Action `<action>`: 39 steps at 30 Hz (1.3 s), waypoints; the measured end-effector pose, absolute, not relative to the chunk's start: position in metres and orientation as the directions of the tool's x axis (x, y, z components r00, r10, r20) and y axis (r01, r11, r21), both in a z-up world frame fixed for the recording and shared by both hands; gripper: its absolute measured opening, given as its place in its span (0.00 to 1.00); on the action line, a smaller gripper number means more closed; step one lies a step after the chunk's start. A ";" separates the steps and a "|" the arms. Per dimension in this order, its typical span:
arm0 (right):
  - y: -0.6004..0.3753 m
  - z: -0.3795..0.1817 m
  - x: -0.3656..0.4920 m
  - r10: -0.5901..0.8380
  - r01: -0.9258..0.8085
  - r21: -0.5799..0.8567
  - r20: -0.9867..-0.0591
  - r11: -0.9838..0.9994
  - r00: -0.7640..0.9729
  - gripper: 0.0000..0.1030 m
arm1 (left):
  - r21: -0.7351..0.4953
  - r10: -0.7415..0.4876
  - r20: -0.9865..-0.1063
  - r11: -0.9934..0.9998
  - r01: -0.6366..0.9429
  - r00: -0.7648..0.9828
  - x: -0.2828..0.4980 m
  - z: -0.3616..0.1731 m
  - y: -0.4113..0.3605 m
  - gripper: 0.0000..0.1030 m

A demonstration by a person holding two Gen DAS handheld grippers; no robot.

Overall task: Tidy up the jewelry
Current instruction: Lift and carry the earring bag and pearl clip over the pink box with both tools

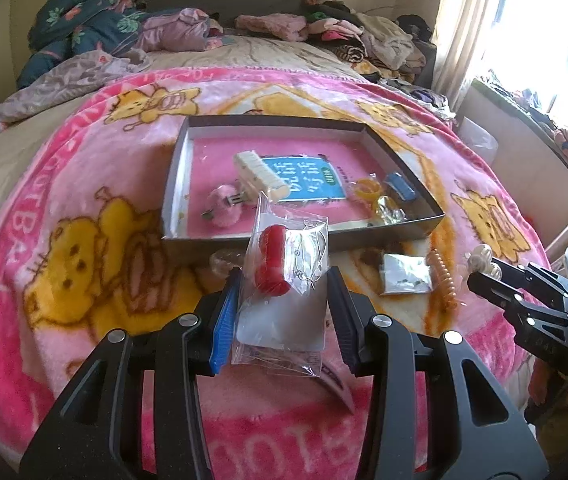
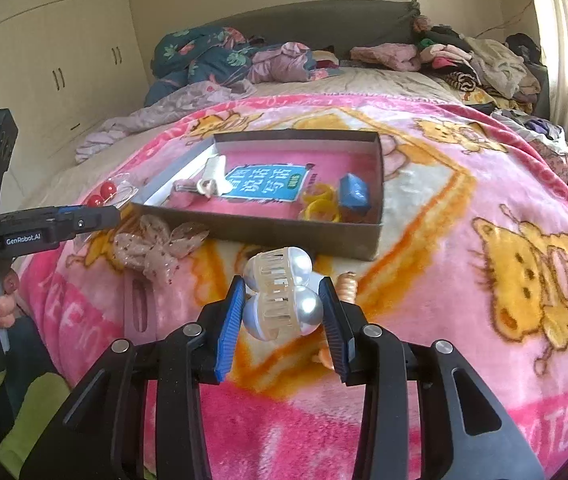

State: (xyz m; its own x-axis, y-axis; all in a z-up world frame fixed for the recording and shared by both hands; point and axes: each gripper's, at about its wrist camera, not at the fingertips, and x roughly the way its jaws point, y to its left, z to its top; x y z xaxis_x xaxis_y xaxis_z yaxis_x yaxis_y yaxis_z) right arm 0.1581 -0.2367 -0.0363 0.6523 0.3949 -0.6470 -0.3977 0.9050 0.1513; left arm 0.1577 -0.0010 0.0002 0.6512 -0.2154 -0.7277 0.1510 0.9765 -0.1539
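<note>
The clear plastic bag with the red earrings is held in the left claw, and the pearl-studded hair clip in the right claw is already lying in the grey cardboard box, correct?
Not quite: the pearl-studded hair clip is still gripped in the right claw, short of the grey cardboard box, as the right wrist view shows. The clear plastic bag with the red earrings is indeed in the left claw.

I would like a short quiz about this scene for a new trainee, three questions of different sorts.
1. True or false: the left gripper is shut on a clear bag of red beads and earrings.
2. What does the right gripper hold? A) yellow rings B) pearl hair clip C) blue box
3. Name the blue thing lying in the tray beside the yellow rings.

Key: 1 true; 2 B; 3 the blue box.
</note>
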 end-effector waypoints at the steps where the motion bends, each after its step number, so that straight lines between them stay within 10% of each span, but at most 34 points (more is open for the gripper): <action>1: -0.239 -0.035 0.159 0.394 -0.394 0.153 -0.645 0.906 0.655 0.35 | -0.154 -0.217 -0.727 0.976 0.154 0.651 0.158 0.001 -0.002 0.33; 39: -0.233 -0.027 0.252 0.353 -0.362 0.121 -0.634 0.924 0.688 0.35 | -0.151 -0.204 -0.774 0.979 0.138 0.599 0.242 -0.027 -0.015 0.33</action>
State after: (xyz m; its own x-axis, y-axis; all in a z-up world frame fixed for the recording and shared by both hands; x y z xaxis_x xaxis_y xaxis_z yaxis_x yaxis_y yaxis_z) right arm 0.2520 -0.2331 -0.0274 0.6882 0.3529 -0.6339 -0.3622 0.9242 0.1213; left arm 0.2416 -0.0149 -0.0269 0.5989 -0.2038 -0.7745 0.1380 0.9789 -0.1510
